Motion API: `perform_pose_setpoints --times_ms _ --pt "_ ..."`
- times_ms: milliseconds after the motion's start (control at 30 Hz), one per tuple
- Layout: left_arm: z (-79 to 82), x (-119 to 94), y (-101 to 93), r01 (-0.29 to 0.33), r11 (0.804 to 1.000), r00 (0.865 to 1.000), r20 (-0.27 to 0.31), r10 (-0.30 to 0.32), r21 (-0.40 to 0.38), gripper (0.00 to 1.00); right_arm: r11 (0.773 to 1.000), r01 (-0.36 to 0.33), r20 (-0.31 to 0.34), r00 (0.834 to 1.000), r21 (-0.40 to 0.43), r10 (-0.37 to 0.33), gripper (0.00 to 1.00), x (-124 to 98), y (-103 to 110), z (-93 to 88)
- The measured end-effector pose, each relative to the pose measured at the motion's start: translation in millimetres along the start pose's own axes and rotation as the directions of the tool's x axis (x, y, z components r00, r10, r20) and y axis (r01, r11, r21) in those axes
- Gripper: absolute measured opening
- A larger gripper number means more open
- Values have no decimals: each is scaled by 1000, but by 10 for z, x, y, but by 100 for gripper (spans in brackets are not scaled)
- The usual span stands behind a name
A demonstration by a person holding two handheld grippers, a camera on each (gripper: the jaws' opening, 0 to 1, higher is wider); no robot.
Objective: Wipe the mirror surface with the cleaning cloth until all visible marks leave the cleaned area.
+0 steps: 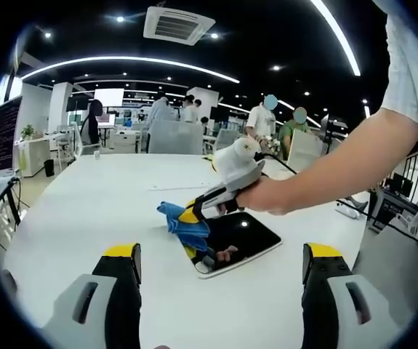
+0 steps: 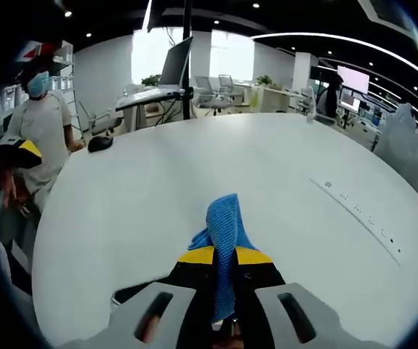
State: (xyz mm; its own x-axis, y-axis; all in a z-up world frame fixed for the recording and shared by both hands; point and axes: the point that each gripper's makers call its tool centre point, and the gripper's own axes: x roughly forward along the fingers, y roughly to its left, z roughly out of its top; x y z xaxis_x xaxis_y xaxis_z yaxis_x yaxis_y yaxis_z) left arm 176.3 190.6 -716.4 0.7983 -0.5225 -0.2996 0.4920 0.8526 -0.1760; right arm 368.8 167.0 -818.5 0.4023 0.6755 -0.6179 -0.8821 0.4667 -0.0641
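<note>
Now the right gripper (image 1: 192, 212), clamped on the blue cloth (image 1: 182, 222), presses the mirror's (image 1: 241, 236) near edge; sweep flat, overlapping. Left gripper (image 1: 222, 265) hovers, jaws wide.

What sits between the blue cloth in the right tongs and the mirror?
Nothing visible: the right tongs press the blue microfibre cloth onto the near-left edge of the flat rectangular mirror on the white table.
</note>
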Motion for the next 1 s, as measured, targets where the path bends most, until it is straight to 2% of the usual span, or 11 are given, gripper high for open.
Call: perform_pose_setpoints --times_ms 333,567,667,700,733,833,1000 --pt "-45 4 21 -9 1000 1000 -7 9 -15 92 1000 -5 -11 1000 10 5 4 71 21 -68" --pt "-91 12 54 -16 1000 1000 -16 16 -20 92 1000 16 -6 1000 20 -16 4 112 -31 -95" --pt "-97 8 63 -19 1000 1000 -17 19 -23 92 1000 20 -43 999 5 -19 3 153 -26 -249" --pt "-102 7 62 -19 1000 1000 -18 19 -23 92 1000 15 3 1000 17 -15 3 146 -23 -200" --pt "-112 7 61 -18 1000 1000 -22 17 -22 92 999 17 -9 1000 52 -17 3 133 -29 -217" --pt "-120 4 60 -17 1000 1000 -23 16 -24 92 1000 21 -19 1000 8 -21 3 131 -11 -206" --pt "-127 18 63 -18 999 1000 -22 18 -28 92 1000 16 -16 1000 7 -16 3 127 -14 -204"
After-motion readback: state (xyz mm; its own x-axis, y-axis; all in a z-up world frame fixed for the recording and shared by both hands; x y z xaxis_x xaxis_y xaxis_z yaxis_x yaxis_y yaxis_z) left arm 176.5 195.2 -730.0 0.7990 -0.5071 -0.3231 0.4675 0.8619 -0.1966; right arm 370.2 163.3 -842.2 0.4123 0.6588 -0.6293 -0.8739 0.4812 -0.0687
